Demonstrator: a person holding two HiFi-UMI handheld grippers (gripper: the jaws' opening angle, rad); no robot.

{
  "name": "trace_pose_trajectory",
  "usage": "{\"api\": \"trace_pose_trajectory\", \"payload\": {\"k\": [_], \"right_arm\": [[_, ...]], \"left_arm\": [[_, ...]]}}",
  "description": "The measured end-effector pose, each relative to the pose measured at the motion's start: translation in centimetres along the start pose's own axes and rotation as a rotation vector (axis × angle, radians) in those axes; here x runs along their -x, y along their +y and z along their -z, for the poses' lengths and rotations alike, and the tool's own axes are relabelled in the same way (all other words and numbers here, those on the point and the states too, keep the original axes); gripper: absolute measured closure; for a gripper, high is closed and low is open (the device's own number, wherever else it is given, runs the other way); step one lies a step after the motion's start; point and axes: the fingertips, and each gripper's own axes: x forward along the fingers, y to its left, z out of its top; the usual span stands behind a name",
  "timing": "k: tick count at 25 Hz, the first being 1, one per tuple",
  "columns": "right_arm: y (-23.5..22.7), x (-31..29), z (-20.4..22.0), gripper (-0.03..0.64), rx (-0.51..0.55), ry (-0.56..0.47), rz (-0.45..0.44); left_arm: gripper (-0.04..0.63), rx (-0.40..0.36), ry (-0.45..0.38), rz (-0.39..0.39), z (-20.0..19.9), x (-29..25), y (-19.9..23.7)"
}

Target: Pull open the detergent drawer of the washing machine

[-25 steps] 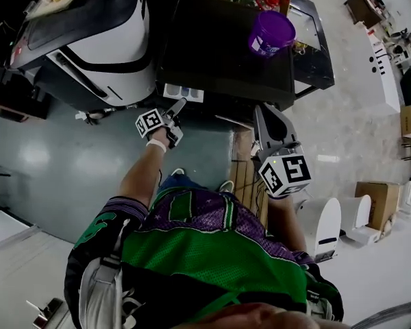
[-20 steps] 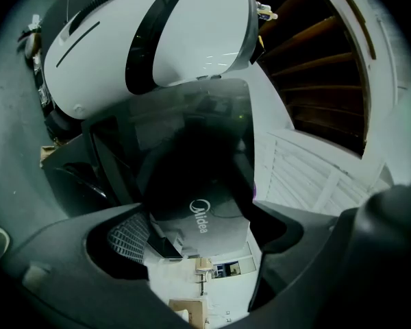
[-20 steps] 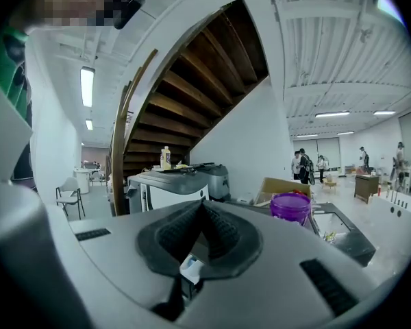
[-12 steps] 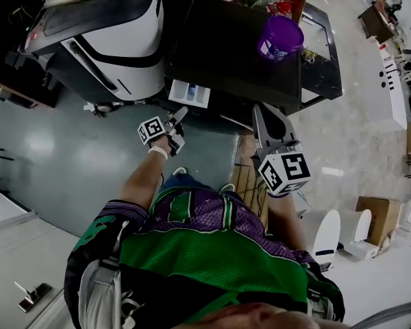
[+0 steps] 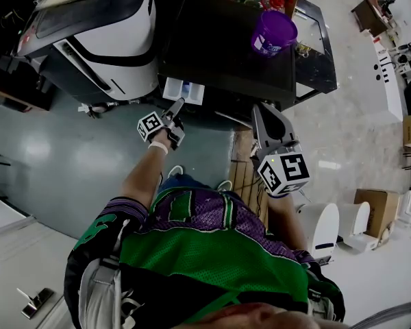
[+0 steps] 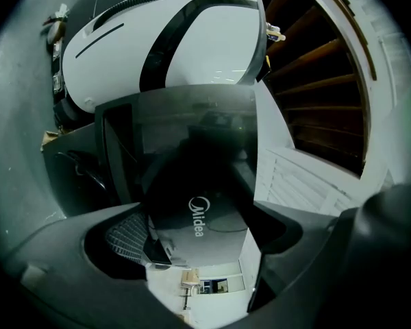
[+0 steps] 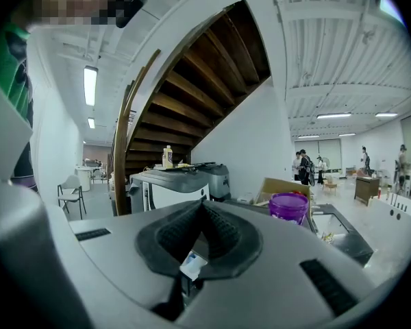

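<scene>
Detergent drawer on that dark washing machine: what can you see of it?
The detergent drawer is a white, plastic-looking tray with a blue section inside. It stands pulled partway out of the front of the dark washing machine. Its glossy dark front panel carries a Midea logo. The left gripper is shut on that panel; nothing else touches the drawer.

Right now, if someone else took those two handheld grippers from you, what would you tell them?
Left gripper: jaws apart on either side of the dark front of the detergent drawer; whether they pinch it, I cannot tell.
Right gripper: shut, empty, held in front of the washing machine.
Done: drawer stands pulled out, compartments showing.
Left: perhaps pull further, then release.
</scene>
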Motion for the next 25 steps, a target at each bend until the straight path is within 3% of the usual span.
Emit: {"api": "trace_pose_trajectory", "payload": {"k": [10, 25], "right_arm": [[-0.3, 0.4, 0.1, 0.615, -0.014, -0.003, 0.010], [0.6, -0.4, 0.2, 0.615, -0.032, -0.019, -0.049]], "left_arm": [[0.160, 0.053, 0.019, -0.018, 0.2, -0.7, 0.1], [0.160, 0.061, 0.019, -0.038, 2.0, 2.5, 0.2]]}}
